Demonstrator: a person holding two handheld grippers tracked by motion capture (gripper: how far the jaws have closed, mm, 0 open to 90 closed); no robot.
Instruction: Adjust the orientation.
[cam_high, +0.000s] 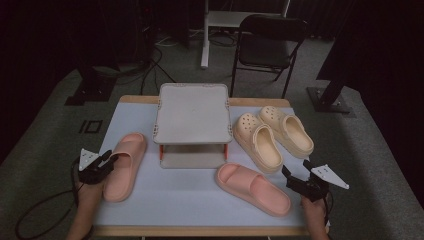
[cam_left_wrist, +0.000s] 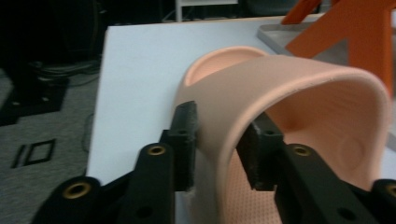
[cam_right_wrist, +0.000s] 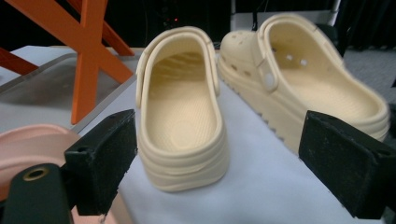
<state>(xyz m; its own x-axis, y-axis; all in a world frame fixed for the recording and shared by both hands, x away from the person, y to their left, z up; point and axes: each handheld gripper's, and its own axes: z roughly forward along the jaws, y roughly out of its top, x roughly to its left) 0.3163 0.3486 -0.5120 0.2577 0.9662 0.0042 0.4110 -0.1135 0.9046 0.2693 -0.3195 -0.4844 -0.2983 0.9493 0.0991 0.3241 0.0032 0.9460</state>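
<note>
Left claw (cam_left_wrist: 217, 140) pinches the smooth, arched strap of a peach-pink slide (cam_left_wrist: 299, 107); right claw (cam_right_wrist: 243, 163) gapes wide, holding nothing, facing 2 cream clogs (cam_right_wrist: 184, 116).

Two pale pink slides (cam_high: 125, 165) and two cream-yellow clogs (cam_high: 257, 142) on a light blue table (cam_high: 190, 195), with a grey, orange-legged rack (cam_high: 192, 112).

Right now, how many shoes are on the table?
4: a pink slide at the left, a second pink slide at front right, and two cream clogs side by side at right.
</note>
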